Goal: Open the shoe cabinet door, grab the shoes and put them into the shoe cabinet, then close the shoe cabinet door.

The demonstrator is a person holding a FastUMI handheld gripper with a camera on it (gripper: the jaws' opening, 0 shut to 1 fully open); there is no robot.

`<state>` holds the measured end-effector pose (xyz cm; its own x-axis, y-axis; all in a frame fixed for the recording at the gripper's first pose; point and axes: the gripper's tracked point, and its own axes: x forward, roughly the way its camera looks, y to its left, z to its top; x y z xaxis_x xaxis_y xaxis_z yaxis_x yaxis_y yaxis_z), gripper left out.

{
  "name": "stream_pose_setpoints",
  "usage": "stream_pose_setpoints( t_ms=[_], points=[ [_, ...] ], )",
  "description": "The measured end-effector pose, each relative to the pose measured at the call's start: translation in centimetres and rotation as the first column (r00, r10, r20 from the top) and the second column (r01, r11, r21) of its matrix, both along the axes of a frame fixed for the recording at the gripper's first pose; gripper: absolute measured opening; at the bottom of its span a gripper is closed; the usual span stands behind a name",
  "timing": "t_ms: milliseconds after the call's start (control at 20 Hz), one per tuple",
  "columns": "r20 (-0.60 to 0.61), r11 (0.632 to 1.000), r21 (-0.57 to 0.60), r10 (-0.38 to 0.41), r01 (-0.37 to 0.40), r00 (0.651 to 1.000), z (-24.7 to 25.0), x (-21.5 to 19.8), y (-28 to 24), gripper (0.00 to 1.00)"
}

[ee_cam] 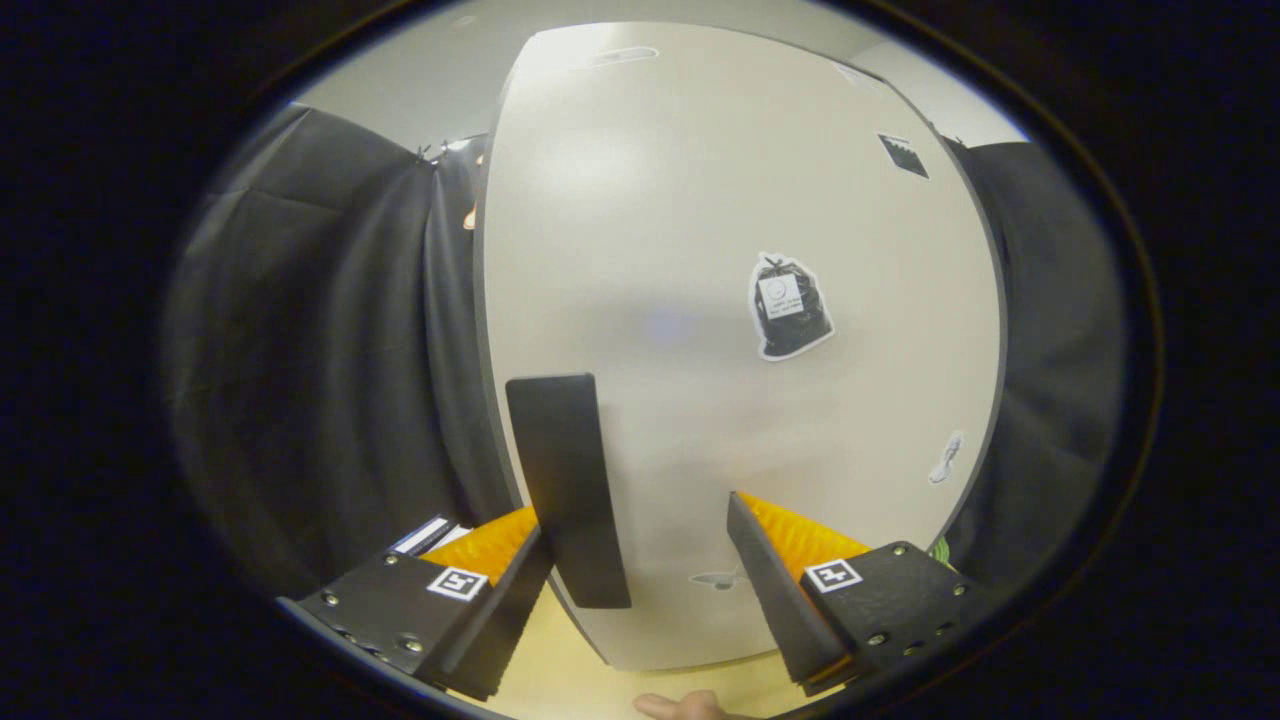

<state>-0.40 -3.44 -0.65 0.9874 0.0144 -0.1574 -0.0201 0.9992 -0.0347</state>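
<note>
The hand-held gripper [640, 560] is spread wide before the closed cabinet door [700, 300]. The stiff, smooth panel looks light; grip the dark handle [567, 490] at eleven o'clock.

Pale beige shoe cabinet door [700, 300] — black handle [567, 490], black-and-white bag sticker [790, 305] — dark grey edging
</note>
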Motion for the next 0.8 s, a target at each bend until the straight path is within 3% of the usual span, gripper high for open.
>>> stream_pose_setpoints(
  t_ms=[450, 800],
  points=[
    [0.003, 1.000, -0.003, -0.011, 0.011, 1.000, -0.1, 0.6, -0.1, 0.99],
    [0.034, 1.000, 0.006, 0.027, -0.028, 0.999, 1.3, 0.1, -0.3, 0.99]
  ],
)
